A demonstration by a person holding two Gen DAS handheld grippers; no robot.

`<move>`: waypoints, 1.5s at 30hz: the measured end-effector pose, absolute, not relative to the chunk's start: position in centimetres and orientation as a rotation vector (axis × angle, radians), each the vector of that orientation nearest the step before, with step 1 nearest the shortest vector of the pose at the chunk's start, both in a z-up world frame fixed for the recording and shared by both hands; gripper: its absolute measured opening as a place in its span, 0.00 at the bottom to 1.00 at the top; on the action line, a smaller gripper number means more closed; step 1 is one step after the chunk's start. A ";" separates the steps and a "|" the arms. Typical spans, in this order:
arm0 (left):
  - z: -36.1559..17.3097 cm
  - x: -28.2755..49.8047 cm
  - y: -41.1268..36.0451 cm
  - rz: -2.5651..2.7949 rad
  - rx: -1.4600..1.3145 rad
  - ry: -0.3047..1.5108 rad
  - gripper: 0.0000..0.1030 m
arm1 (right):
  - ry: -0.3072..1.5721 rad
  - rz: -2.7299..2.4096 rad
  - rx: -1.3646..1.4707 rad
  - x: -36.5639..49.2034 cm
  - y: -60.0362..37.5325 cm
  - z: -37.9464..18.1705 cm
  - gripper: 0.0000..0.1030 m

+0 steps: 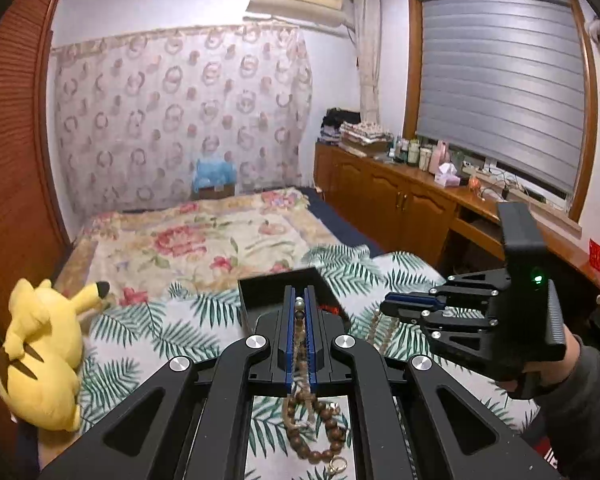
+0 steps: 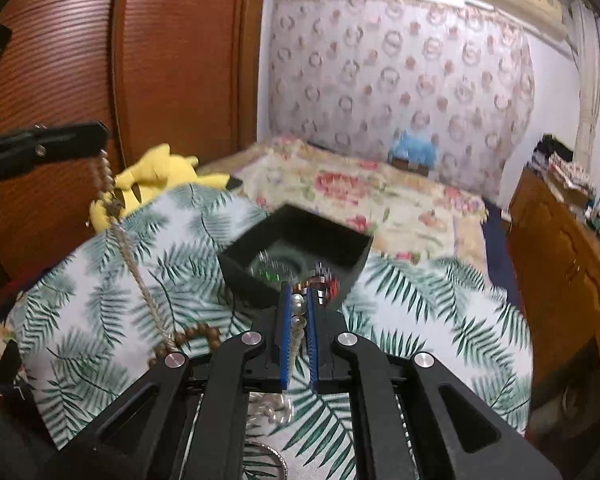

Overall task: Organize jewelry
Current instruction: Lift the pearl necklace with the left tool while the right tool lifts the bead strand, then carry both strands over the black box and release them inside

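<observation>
My left gripper point(image 1: 299, 300) is shut on a brown wooden bead necklace point(image 1: 316, 428), whose beads and ring hang below the jaws over the leaf-print cloth. It also shows in the right wrist view point(image 2: 100, 136), with the strand point(image 2: 140, 280) trailing down to the cloth. My right gripper point(image 2: 298, 296) is shut on a pearl strand point(image 2: 298, 312), just in front of the open black box point(image 2: 296, 256), which holds several pieces of jewelry. In the left wrist view the right gripper point(image 1: 388, 308) is beside the box point(image 1: 284, 292).
A yellow plush toy point(image 1: 40, 356) lies at the left edge of the bed. A floral blanket point(image 1: 204, 240) covers the far bed. A wooden cabinet point(image 1: 420, 200) with bottles stands at right. A silver bangle point(image 2: 268, 456) lies on the cloth below my right gripper.
</observation>
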State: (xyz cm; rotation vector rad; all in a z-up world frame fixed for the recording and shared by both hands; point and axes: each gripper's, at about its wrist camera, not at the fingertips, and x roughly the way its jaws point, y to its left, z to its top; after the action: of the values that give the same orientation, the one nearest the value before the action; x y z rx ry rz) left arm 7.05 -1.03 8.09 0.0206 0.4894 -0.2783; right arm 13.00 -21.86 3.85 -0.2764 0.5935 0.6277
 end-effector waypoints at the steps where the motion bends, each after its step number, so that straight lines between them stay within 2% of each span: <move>1: 8.4 7.0 -1.0 -0.279 0.022 0.483 0.04 | 0.582 0.629 -0.277 12.9 -21.8 4.5 0.08; 15: 11.3 8.3 -1.0 -0.285 0.019 0.429 0.04 | 0.476 0.630 -0.259 14.4 -22.4 11.1 0.08; 26: 13.2 12.1 -1.3 -0.301 0.006 0.434 0.04 | 0.432 0.656 -0.249 17.1 -22.5 15.3 0.08; 38: 14.8 17.2 -1.4 -0.312 0.008 0.464 0.04 | 0.435 0.682 -0.266 22.0 -21.1 18.6 0.08; 45: 13.9 19.6 -1.4 -0.320 0.025 0.505 0.04 | 0.446 0.703 -0.283 24.3 -20.1 18.6 0.08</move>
State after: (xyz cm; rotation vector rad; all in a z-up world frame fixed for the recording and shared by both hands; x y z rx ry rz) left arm 19.62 -1.36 13.88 0.0247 0.5050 -0.3197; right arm 24.32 -20.07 18.57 -0.2827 0.4464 0.7025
